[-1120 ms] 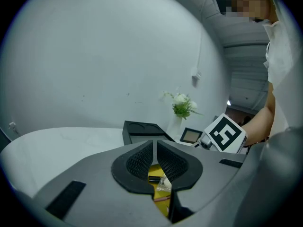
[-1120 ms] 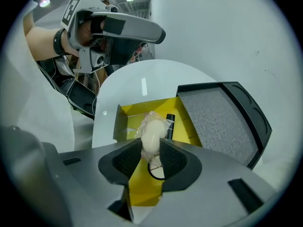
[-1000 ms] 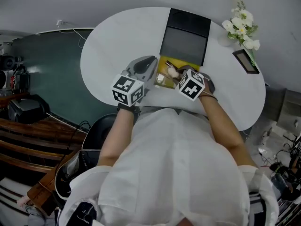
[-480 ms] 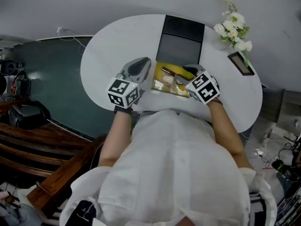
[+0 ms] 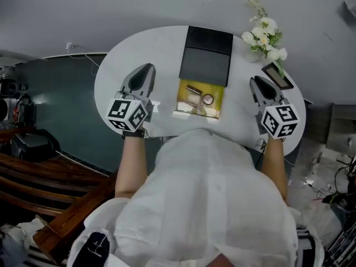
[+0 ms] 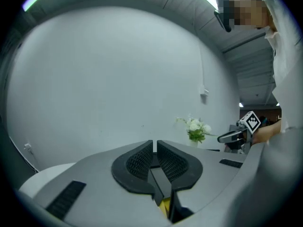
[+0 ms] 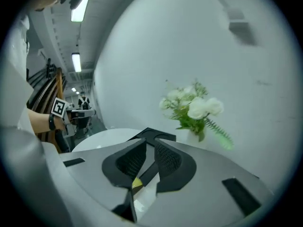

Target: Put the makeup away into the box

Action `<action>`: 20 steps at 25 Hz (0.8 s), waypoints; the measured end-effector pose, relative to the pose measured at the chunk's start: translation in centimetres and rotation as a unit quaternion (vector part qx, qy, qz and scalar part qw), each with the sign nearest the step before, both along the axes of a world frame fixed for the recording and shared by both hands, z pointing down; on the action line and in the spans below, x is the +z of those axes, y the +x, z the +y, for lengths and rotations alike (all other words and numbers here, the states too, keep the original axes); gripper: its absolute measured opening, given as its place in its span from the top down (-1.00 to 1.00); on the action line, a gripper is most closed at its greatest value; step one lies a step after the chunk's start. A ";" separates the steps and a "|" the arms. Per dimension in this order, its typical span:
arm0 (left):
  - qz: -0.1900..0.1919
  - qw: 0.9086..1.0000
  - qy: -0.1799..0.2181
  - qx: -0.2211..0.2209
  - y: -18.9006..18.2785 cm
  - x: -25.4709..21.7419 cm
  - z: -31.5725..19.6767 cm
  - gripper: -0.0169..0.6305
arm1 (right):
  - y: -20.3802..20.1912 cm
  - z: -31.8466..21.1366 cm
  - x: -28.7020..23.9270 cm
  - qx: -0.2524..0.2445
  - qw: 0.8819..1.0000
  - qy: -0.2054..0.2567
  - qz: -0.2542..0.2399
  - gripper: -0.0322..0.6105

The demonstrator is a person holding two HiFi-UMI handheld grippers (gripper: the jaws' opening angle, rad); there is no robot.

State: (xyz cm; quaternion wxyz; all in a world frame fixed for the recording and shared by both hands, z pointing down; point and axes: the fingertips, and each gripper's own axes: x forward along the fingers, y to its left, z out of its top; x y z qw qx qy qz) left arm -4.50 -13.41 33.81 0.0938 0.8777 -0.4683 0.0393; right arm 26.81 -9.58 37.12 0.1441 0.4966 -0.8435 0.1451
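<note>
While the box (image 5: 218,90) sits between them, left gripper (image 5: 146,67) is closed, right gripper (image 5: 253,80) narrowing, both empty.

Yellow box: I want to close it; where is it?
In the head view, the yellow box sits centred on the white table, its black lid open just behind, flowers farther right.
</note>
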 end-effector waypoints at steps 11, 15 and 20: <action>0.014 0.996 0.089 -0.017 -0.5 -6.9 -0.7 0.84 | 8.9 2.0 -7.0 0.135 0.980 0.129 -0.071 0.87; 0.021 0.994 0.111 -0.002 0.1 -9.2 -0.6 0.84 | 10.3 2.4 -9.4 0.146 0.975 0.156 -0.057 0.87; 0.025 0.993 0.118 0.008 1.2 -10.3 -0.1 0.84 | 10.8 2.5 -10.4 0.144 0.974 0.167 -0.051 0.87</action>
